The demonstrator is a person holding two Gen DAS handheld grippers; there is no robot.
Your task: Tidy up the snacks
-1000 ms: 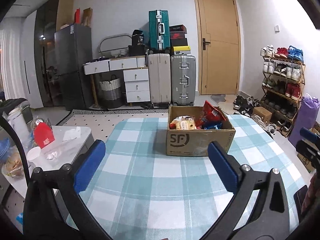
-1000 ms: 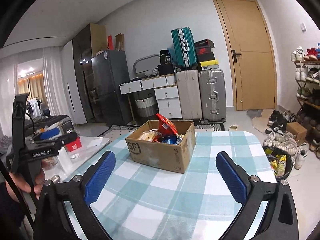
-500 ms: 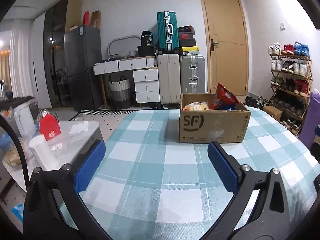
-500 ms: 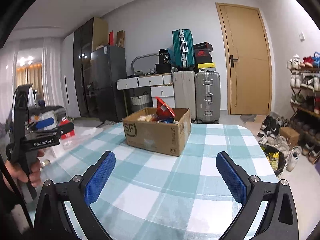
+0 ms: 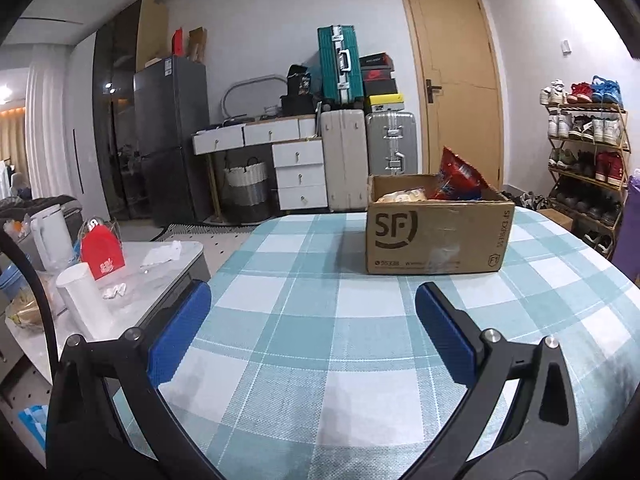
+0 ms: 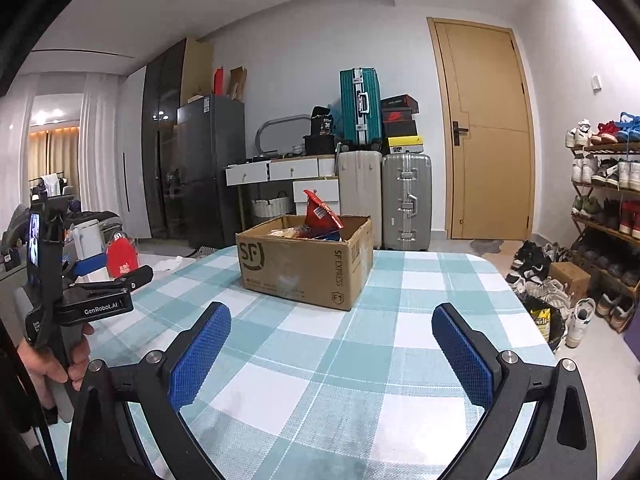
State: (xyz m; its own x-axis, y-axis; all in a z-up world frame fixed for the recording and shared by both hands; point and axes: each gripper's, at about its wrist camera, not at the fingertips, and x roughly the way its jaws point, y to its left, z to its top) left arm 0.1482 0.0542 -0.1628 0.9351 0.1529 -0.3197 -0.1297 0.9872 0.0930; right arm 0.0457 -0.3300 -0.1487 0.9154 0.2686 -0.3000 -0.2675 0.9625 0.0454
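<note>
On the far half of the counter (image 5: 320, 344), at about one o'clock from our left tongs (image 5: 312, 336), stands an open cardboard box (image 5: 436, 236) printed "SF", with a red snack bag (image 5: 460, 174) sticking up out of it and paler packets (image 5: 400, 196) beside that bag. From our right tongs (image 6: 332, 352) the same box (image 6: 304, 264) sits at about eleven o'clock, red bag (image 6: 320, 216) poking above its rim. Both pairs of tongs are spread wide with nothing between their blue pads (image 5: 180, 336), and both hover low over the counter, well apart from the box. Between the tongs and the box we see only bare cloth.

At nine o'clock in the right wrist view, our left hand (image 6: 52, 364) grips the handle of the other tool. Beyond it, off the counter's edge, a lower side table (image 5: 168, 264) carries a red carton (image 5: 102, 254), a white cup (image 5: 84, 304) and a white kettle (image 5: 48, 236).

A teal and white checked cloth covers the counter. Behind it, at twelve o'clock, a dark fridge (image 5: 172, 140), white drawers (image 5: 298, 176) and stacked suitcases (image 5: 390, 144) line the wall, a wooden door (image 5: 456, 80) next to them. A shoe rack (image 5: 588, 152) fills the three o'clock side, with more shoes (image 6: 540, 268) on the floor.
</note>
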